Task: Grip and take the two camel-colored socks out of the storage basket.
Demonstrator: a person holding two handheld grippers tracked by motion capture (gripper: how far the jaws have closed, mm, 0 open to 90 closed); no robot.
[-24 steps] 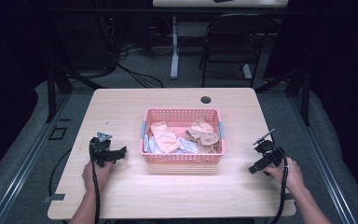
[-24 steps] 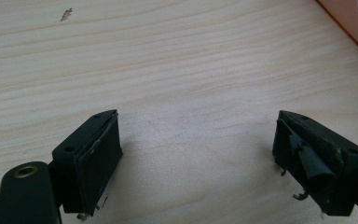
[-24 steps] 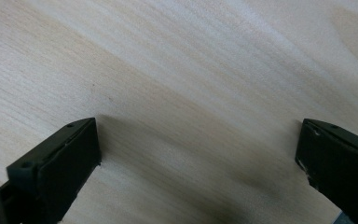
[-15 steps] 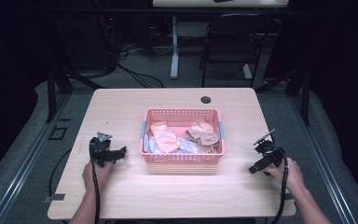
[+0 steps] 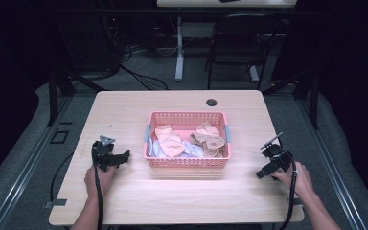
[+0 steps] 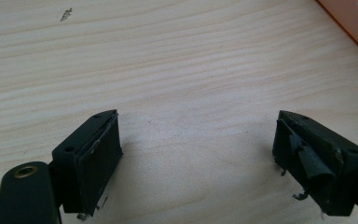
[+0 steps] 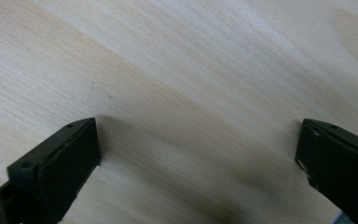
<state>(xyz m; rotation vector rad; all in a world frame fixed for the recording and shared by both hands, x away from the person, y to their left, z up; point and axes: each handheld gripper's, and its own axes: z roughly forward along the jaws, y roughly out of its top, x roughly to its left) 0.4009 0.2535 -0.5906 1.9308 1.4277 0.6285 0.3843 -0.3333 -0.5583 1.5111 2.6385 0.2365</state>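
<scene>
A pink plastic basket (image 5: 187,162) stands in the middle of the light wooden table (image 5: 124,105) and holds several crumpled cloths, peach (image 5: 168,140), tan (image 5: 211,139) and pale blue-white (image 5: 191,149). My left gripper (image 5: 124,155) rests on the table just left of the basket, held by a hand; its jaws are open over bare wood (image 6: 196,154). A corner of the basket (image 6: 354,23) shows at the upper right of the left gripper view. My right gripper (image 5: 262,173) sits near the table's right edge, right of the basket, open over bare wood (image 7: 196,158).
A round cable hole (image 5: 211,102) lies at the back of the table. Behind the table stand a black chair (image 5: 235,43) and a desk leg (image 5: 179,48). Cables trail from both grippers toward the near edge. Bare wood surrounds the basket.
</scene>
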